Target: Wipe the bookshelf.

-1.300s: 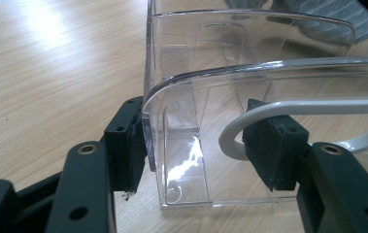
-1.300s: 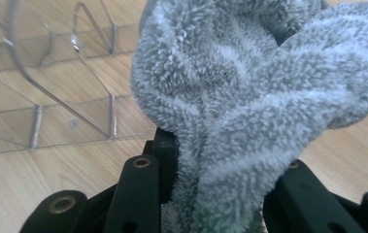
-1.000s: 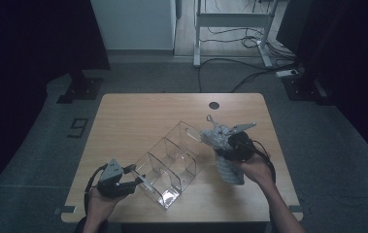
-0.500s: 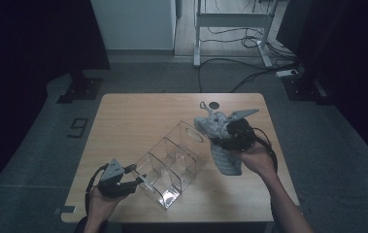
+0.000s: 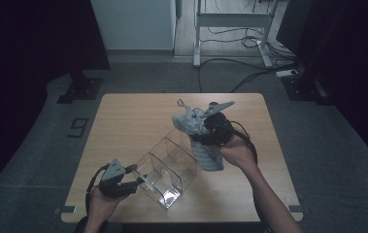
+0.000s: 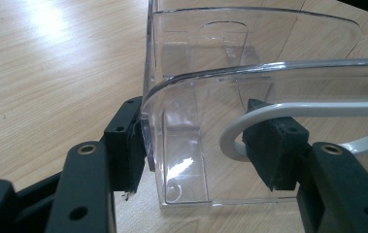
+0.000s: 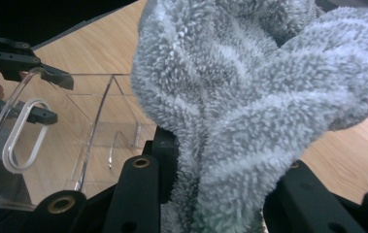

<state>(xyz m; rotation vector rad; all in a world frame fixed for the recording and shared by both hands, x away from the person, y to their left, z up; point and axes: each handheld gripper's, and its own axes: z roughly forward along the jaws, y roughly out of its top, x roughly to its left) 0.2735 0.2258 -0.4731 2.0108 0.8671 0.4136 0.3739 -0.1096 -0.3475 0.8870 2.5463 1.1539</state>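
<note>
Right gripper has lifted the fluffy grey sock, clamped, above the table; left gripper pinches the clear divided organizer wall, steadying it for loading.

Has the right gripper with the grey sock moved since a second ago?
Yes. The right gripper, shut on the grey sock, has lifted up and away from the clear organizer, toward the table's far edge.

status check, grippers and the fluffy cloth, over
Left gripper clamped on clear organizer end wall. Right gripper holds grey fluffy cloth above table. Nothing blocking.
</note>
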